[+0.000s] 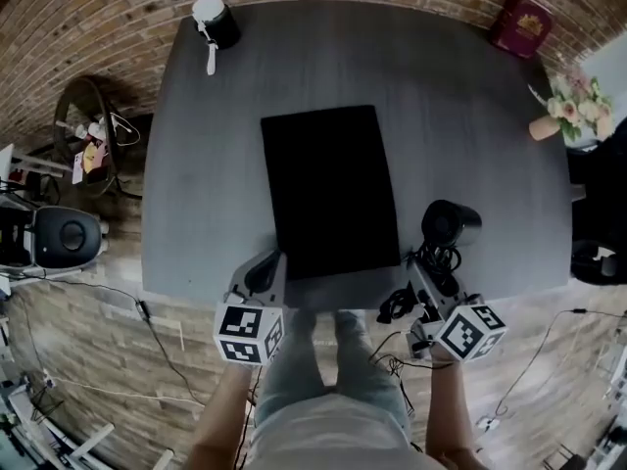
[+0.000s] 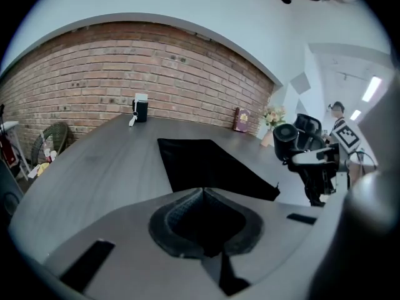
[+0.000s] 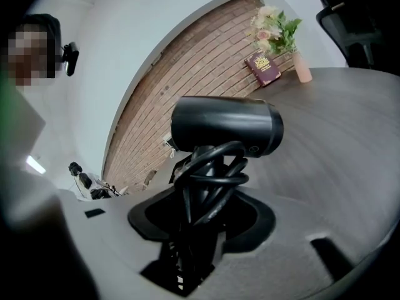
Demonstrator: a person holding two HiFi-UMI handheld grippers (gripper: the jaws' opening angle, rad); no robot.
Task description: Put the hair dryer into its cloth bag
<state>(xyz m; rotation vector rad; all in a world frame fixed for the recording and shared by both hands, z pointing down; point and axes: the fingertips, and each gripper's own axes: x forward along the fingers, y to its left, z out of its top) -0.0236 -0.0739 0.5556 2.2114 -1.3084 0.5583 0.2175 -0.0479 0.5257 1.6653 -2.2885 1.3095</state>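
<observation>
Subj: hair dryer (image 1: pixel 449 221), held upright at near-right edge of table (image 1: pixel 196 155). Handle w/ wound cord is clamped in right claw (image 1: pixel 431 274). It sits just right of cloth bag (image 1: pixel 328 189), which is black and flat, mid-table. At bag's near-left corner, left claw (image 1: pixel 266 270) is fully closed, nothing betw. jaws.

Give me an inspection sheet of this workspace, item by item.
Surface: grey table, mostly bare.
Job's things: black cloth bag lies flat at the middle; hair dryer is at the near right edge, not in the bag.
Clutter: red book, flower vase, small black-and-white container, along the far and right edges.
Grippers: left gripper shut, empty, by the bag's near corner; right gripper shut on the dryer's handle.
Cables: cord wound round the handle; loose cables on the floor.
Surroundings: brick wall, round chair at left.
</observation>
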